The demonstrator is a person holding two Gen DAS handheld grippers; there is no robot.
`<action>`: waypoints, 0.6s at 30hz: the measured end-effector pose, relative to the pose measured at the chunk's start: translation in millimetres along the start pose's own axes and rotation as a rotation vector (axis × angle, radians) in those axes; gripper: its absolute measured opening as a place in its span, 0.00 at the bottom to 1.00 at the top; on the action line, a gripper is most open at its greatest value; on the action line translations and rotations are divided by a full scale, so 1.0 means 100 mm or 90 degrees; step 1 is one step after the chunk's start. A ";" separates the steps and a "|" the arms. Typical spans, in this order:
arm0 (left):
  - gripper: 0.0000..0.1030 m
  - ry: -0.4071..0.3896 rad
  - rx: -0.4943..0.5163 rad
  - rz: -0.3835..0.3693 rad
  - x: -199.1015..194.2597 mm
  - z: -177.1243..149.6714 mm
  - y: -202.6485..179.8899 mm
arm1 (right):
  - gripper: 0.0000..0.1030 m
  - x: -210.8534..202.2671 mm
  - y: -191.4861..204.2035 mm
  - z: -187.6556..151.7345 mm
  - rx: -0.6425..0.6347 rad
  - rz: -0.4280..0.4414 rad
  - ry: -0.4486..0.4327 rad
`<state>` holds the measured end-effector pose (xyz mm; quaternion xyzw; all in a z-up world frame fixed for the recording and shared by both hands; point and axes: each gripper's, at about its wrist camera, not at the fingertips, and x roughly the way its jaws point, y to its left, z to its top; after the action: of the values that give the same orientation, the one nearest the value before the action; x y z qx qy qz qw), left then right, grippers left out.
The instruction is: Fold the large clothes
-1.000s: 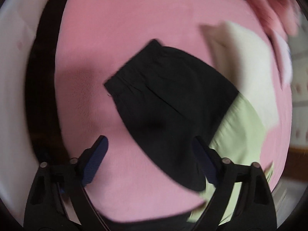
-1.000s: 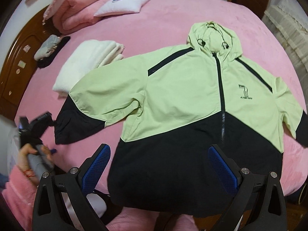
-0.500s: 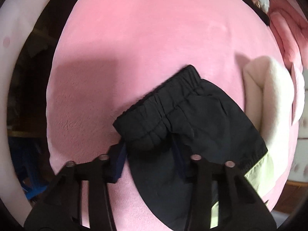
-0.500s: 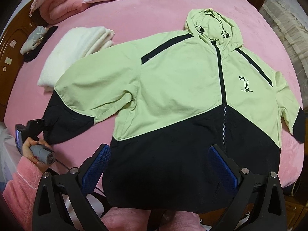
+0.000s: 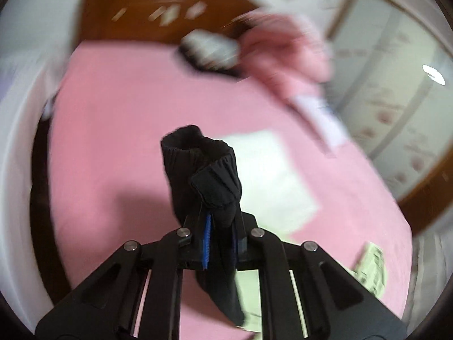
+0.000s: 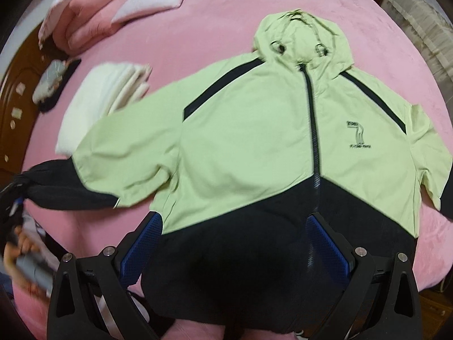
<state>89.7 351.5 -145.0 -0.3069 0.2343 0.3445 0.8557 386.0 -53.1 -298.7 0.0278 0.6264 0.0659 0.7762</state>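
Closing on the black cuff (image 5: 202, 175), left gripper (image 5: 219, 243) pinches it. Right gripper (image 6: 236, 243) gapes wide over jacket (image 6: 254, 141) on bed (image 6: 220, 14), holding nothing.

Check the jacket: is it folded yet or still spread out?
Still spread. The jacket lies open and front up on the bed, hood at the top; only its black cuff is lifted, pinched in the left gripper.

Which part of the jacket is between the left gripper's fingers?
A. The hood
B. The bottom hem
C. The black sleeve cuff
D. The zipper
C: in the left wrist view the left gripper has its jaws closing on the black elastic sleeve cuff, lifted off the pink bed.
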 end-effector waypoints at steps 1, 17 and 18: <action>0.08 -0.018 0.021 -0.023 -0.14 -0.06 -0.19 | 1.00 -0.04 -0.13 0.06 0.010 0.006 -0.002; 0.08 0.137 0.327 -0.303 -0.55 -2.74 -3.82 | 1.00 -0.38 -2.28 0.70 0.108 -0.021 -0.047; 0.08 0.165 0.344 -0.300 -0.46 -3.00 -3.90 | 1.00 -0.33 -2.35 0.70 0.109 -0.027 -0.046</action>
<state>288.6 -98.8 -185.7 -0.1570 0.3457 0.0222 0.9249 463.3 -287.5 -280.9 0.0834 0.6015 -0.0050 0.7945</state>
